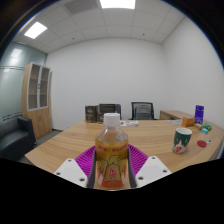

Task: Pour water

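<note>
One clear plastic bottle with amber liquid, clamped by tool, curved wooden table, patterned cup.

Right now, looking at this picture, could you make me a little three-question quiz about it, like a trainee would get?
1. True or false: the bottle stands between the gripper fingers.
2. What colour is the bottle's cap? A) white B) red C) blue
3. Fill in: on the table, to the right beyond the bottle, stands a patterned ____.

Key: 1 true, it sits between the pink pads, apparently gripped. 2 A. 3 cup.
</note>
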The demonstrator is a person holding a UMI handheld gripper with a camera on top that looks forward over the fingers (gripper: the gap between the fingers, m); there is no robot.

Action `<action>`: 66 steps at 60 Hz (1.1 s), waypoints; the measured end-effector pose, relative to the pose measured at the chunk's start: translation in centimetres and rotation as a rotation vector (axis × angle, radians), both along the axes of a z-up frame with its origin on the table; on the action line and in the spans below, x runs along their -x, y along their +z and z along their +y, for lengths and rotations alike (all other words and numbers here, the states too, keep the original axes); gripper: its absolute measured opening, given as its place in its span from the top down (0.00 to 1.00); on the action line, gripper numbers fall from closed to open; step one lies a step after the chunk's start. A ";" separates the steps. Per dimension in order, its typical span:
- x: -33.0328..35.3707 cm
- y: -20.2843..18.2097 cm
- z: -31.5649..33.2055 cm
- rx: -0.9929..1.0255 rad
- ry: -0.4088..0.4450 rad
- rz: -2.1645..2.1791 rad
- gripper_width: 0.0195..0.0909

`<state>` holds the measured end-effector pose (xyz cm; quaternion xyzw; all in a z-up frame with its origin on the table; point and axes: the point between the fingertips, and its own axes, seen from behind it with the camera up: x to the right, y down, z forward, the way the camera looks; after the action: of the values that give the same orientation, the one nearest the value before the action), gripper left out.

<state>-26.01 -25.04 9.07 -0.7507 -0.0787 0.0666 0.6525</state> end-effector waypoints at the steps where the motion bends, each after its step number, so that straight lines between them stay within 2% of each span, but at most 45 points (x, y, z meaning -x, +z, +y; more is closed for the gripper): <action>1: 0.1 0.0 0.0 0.002 0.006 -0.001 0.60; 9: -0.8 0.3 1.2 0.060 0.050 0.095 0.60; 21: -6.4 4.7 5.8 0.093 0.049 0.469 0.60; 33: -12.5 7.3 10.5 0.165 -0.013 1.088 0.60; 49: -16.7 8.8 13.9 0.239 -0.008 1.842 0.60; 56: -17.4 8.4 14.6 0.263 -0.041 1.973 0.60; 66: -16.8 8.9 14.7 0.294 -0.016 2.019 0.60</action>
<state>-9.20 -10.39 17.94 -0.4174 0.5221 0.6733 0.3159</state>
